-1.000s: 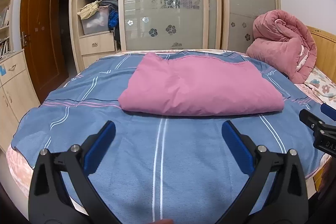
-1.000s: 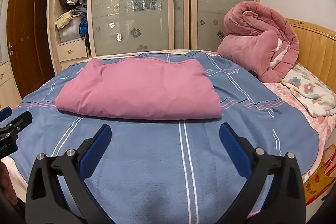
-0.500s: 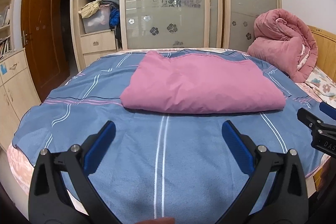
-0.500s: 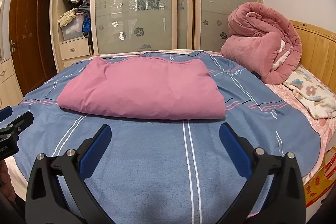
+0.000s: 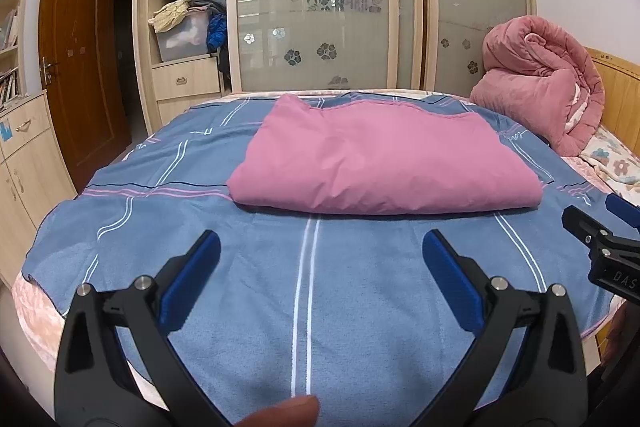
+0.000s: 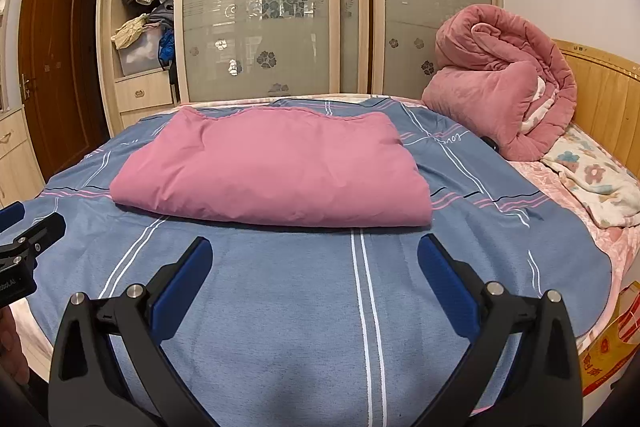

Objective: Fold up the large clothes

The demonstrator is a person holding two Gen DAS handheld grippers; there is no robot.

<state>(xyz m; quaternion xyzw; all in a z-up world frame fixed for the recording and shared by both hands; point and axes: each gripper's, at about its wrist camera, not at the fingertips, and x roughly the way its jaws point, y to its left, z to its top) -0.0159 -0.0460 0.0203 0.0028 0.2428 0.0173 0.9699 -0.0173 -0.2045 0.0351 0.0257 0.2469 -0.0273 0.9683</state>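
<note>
Since the pink cloth (image 5: pixel 380 159) lies folded on the bed (image 5: pixel 312 287), both grippers (image 5: pixel 320 259) (image 6: pixel 316 259) hang back, spread and empty.

Ahead of me at 12 o'clock: wardrobe (image 5: pixel 328 7), frosted sliding doors; brown door (image 5: pixel 76 59) at 10; wooden headboard (image 6: pixel 600 95) at 2.

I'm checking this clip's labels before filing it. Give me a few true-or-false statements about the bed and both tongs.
1. The pink garment lies folded on the blue striped sheet. True.
2. The left tongs are clamped on the garment. False: they are open, short of it, holding nothing.
3. The right tongs are open. True.
4. The rolled pink quilt sits on top of the garment. False: it sits apart, by the wooden headboard.
</note>
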